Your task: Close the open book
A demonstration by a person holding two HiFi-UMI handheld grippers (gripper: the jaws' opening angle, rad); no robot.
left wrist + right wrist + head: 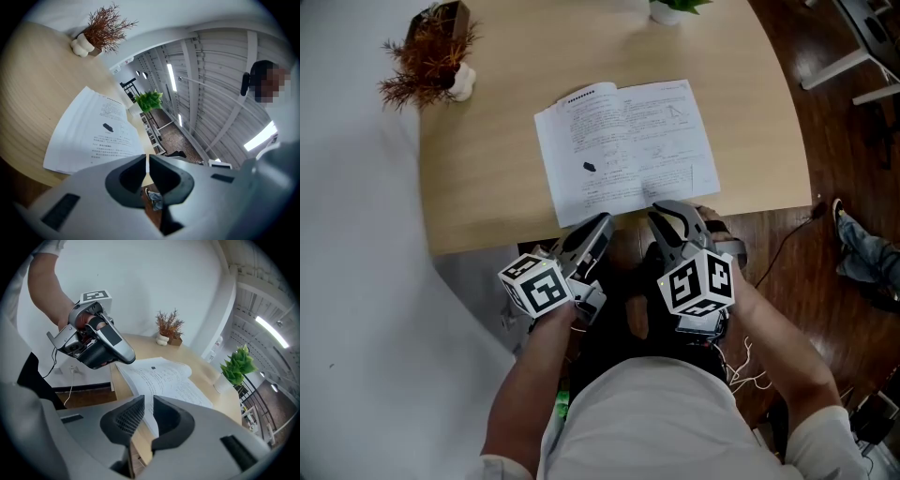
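Pale wood table in the head view carries the open book flat by its near edge, with bare top either side for swinging a half over. Left gripper view: my left gripper is pinched together on nothing, short of the book. Right gripper view: my right gripper stands narrowly parted, the near page edge showing in the gap, so I'd catch one half there and fold it slowly.

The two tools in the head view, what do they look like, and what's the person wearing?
The left tool and right tool have silver-grey bodies with black padded tips. Both carry white cubes with black square markers. Thin white wires trail below the right one. The person wears a white short-sleeved top.
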